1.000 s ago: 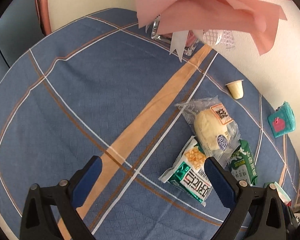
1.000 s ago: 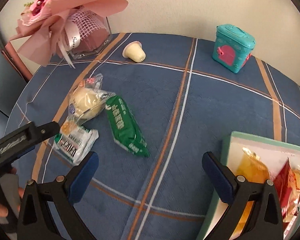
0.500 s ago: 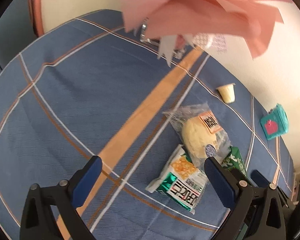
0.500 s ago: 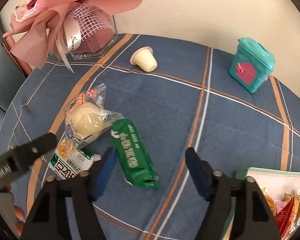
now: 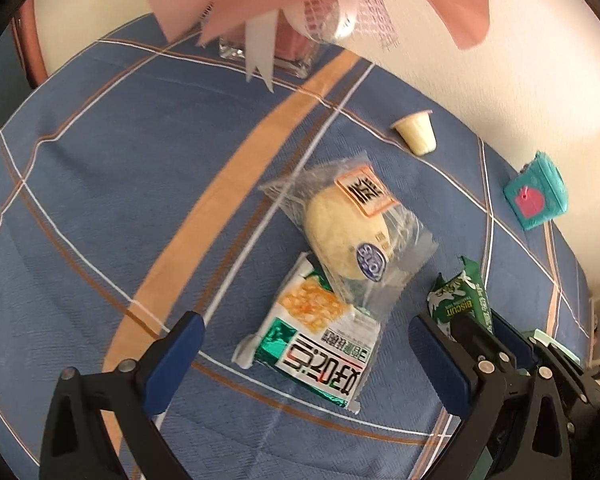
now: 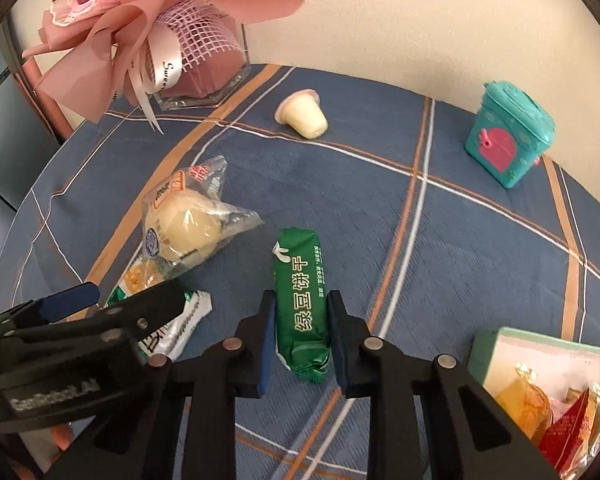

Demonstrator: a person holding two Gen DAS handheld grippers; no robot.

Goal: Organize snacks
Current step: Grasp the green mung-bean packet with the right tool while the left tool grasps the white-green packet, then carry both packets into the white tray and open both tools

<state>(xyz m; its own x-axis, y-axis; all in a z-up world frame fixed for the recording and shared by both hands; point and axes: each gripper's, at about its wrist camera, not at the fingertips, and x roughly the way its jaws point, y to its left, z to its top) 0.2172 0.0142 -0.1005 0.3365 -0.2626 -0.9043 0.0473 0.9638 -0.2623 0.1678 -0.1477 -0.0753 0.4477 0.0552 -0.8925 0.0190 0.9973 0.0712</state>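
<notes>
My right gripper (image 6: 300,304) has its jaws closing on the green biscuit pack (image 6: 300,256), both pads pressed against its long sides near the lower end. The pack lies flat on the blue checked tablecloth (image 6: 440,240). My left gripper (image 5: 305,322) stands open, low over the green-and-white snack packet (image 5: 320,340). A bun in a clear wrapper (image 5: 346,232) lies partly on that packet. A small jelly cup (image 5: 416,136) lies on its side near the wall. The pale green box (image 6: 540,340) at lower right holds several wrapped snacks.
A pink bouquet in a glass vase (image 6: 180,52) stands at the back left and overhangs the left wrist view. A teal toy case (image 6: 508,140) sits at the back right by the wall. The two grippers are close together, side by side.
My right gripper went from wide open to closed on the green biscuit pack after shifting left towards it. My left gripper slid towards the bun and the green-and-white packet, staying open.
</notes>
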